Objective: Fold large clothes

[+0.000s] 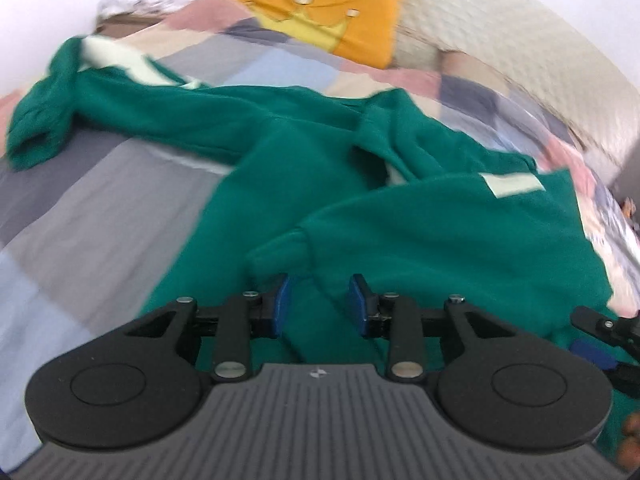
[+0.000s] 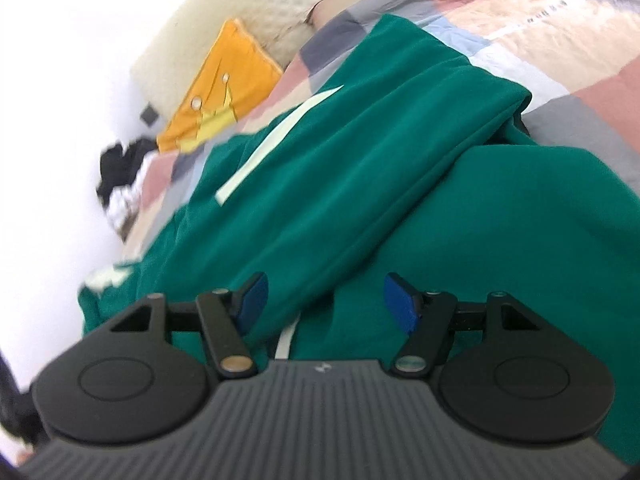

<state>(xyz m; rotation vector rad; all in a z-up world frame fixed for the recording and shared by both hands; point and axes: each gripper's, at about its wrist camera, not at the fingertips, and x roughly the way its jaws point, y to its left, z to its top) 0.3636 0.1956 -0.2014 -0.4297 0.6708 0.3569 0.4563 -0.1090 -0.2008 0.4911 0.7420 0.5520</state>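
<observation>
While green fleece sweatshirt (image 1: 400, 200) lies rumpled on patchwork quilt (image 1: 100, 208), both sets of jaws parted, grasping nothing: left gripper (image 1: 320, 300) w/ cuff between pads, right gripper (image 2: 324, 300) over hem. Risk: pinching several layers, dragging fold askew.

Big green sweatshirt (image 1: 320, 152) with pale stripes, lying rumpled right ahead of the fingers. One ribbed cuff sits just past the left fingertips (image 1: 283, 300), sleeves sprawled out.
</observation>
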